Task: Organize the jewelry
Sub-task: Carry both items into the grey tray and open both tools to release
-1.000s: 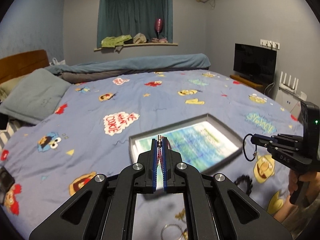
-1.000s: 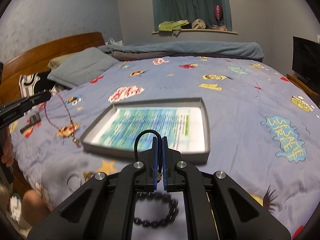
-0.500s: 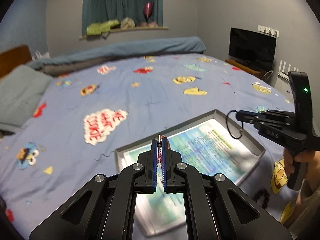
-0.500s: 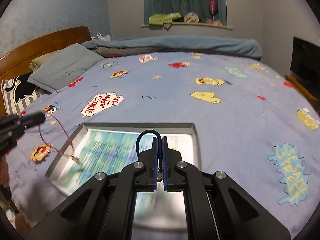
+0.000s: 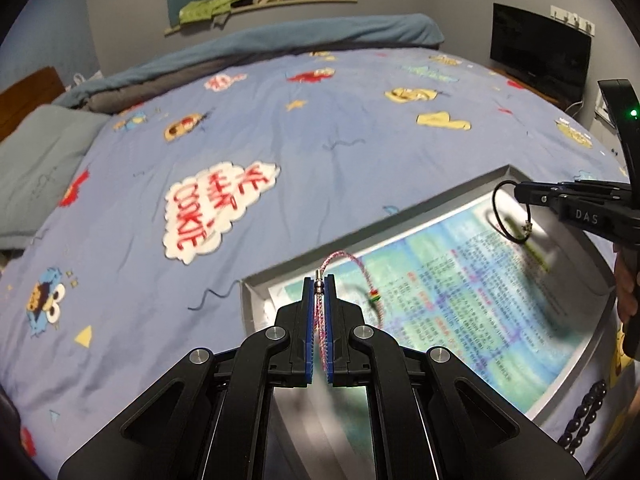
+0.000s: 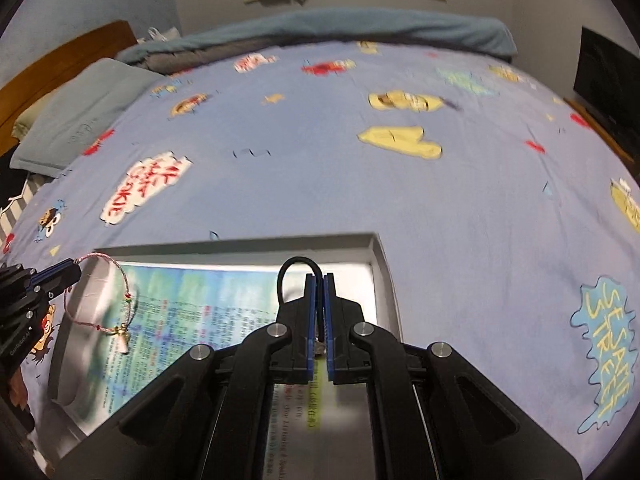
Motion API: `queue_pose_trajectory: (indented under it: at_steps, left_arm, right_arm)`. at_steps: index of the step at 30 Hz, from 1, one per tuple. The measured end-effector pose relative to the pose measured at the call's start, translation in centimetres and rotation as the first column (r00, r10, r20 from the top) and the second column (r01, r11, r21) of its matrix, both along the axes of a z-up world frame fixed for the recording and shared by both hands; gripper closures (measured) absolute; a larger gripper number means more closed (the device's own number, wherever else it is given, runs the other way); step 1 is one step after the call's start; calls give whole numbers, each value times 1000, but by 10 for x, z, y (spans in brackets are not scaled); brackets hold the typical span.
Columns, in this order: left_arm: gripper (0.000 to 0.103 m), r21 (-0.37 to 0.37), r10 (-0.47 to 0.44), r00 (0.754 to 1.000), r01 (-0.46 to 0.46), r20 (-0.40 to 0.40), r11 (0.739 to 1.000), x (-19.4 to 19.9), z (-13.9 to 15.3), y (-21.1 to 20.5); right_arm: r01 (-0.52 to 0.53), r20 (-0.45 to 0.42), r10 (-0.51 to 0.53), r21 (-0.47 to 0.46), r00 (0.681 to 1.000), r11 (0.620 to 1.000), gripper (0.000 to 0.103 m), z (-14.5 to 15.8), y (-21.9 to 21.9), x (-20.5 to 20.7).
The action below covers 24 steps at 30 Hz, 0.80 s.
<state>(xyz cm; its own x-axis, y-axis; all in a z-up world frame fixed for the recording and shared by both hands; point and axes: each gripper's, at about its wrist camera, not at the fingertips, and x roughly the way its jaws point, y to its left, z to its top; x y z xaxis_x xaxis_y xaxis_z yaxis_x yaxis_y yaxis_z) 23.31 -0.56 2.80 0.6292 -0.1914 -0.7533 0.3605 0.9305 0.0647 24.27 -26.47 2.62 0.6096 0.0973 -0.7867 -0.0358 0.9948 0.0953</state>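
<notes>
Above the shallow grey tray lined with a printed blue-green sheet, on a blue cartoon-print bedspread, the left gripper pinches a pink woven cord bracelet whose loop dangles over the tray's near-left corner. Over the tray's far right part, the right gripper is clamped on a thin black cord loop. A black bead bracelet lies on the bedspread just outside the tray.
</notes>
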Motion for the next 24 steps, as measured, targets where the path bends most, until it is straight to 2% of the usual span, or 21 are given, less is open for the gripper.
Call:
queue_pose_trajectory:
  at_steps: [7,12,16,17,18,19,20,21,22,24]
  left_arm:
    - [98,49,20,999,-18,-33,999,8,-13,0]
    - [98,-3,38,997,-39,-62,999,10,-18,10]
    - [96,9,44,998,-44,-54,999,8,-20,10]
    - [94,1,44,997,-44,-59,999,8,-20,10]
    - [84,-7,43,997,-43,-58,999,6,-20,10]
    - [65,-16,42,998,-43,-51,999,3,-18,10]
    - [59,-25,39,999,-40,-33,999,-1,-16,11]
    - [49,-36,34,999,-34,-12,999,-7,-13,11]
    - [43,-47,29,1000,-29,0,998,-11,-11,10]
    - [35,-74,23,1000,-22,19,997,-20,-5,11]
  right_arm:
    - [-8,-23,8,-31,1000,999,99,-8,5,3]
    - [3,-21,-4,-19,1000,1000,99,-11,2,2]
    - [5,-15,-5,-13,1000,1000,99,-10,1,3]
    - [3,-14,-3,-13,1000,1000,96,-10,1,3]
    - [0,-11,0,-11,1000,1000,86,-9,1,2]
    - [-2,-2,2,-6,1000,1000,78,-7,1,0]
    - [-2,16,2,2,1000,1000,60,-4,1,-4]
    - [-8,36,7,13,999,1000,52,0,1,-9]
    - [-10,49,9,17,999,1000,50,3,1,-13]
    - [-17,68,16,24,998,1000,39,10,2,-21]
